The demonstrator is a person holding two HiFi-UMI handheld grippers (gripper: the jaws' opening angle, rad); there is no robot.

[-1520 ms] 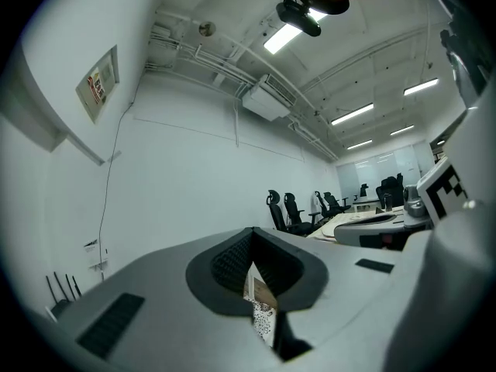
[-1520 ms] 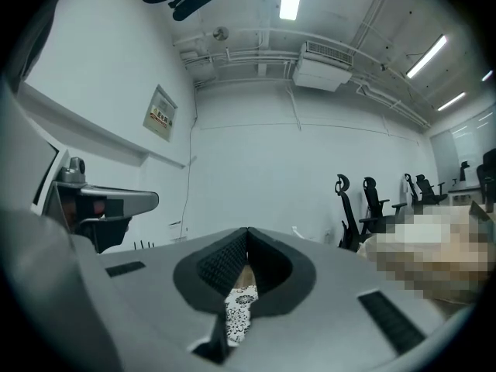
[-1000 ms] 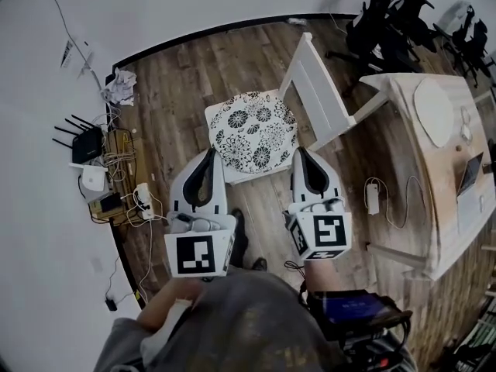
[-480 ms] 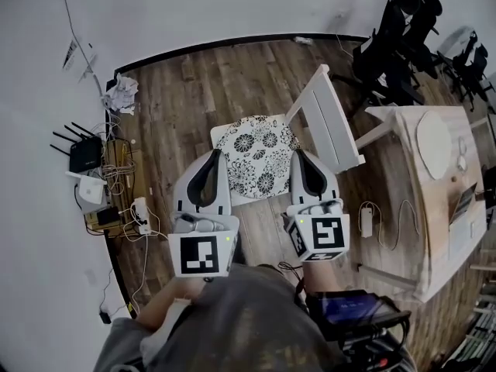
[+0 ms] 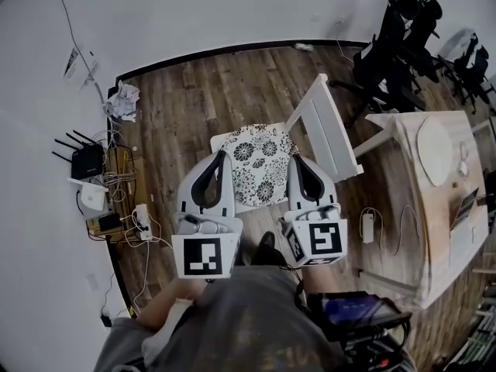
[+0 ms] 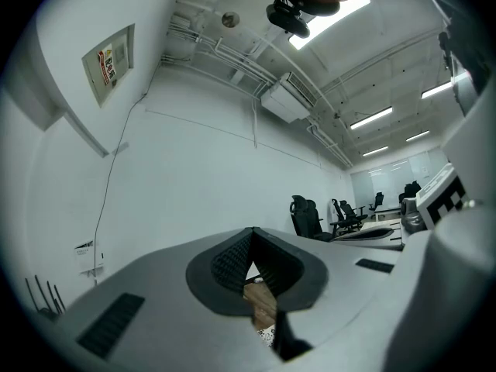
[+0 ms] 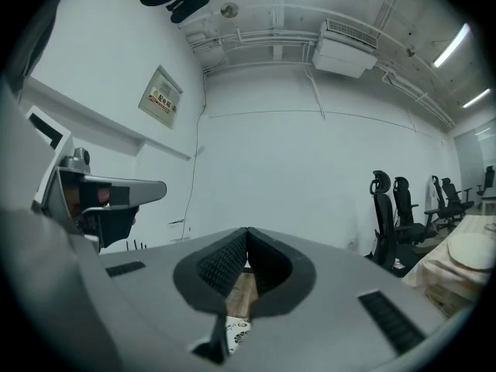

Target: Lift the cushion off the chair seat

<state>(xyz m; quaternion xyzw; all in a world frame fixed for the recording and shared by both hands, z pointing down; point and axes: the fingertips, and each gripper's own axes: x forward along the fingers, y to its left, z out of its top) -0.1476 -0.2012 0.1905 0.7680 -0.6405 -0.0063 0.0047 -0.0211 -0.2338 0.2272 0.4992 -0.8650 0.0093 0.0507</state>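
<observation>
The left claw (image 5: 222,156) and right claw (image 5: 294,160), both pinched shut and empty, have drawn up either side of the cushion (image 5: 260,170), not yet lifted off its chair (image 5: 332,134).

1. In the head view your left gripper (image 5: 223,157) and right gripper (image 5: 294,161) cover the near corners of the cushion (image 5: 257,169).
2. The gripper views show only a strip of its pattern.
3. The table (image 5: 438,231) at the right is cut by the picture's edge.
4. On the wall sign (image 7: 159,97) the print is too small to read.
</observation>
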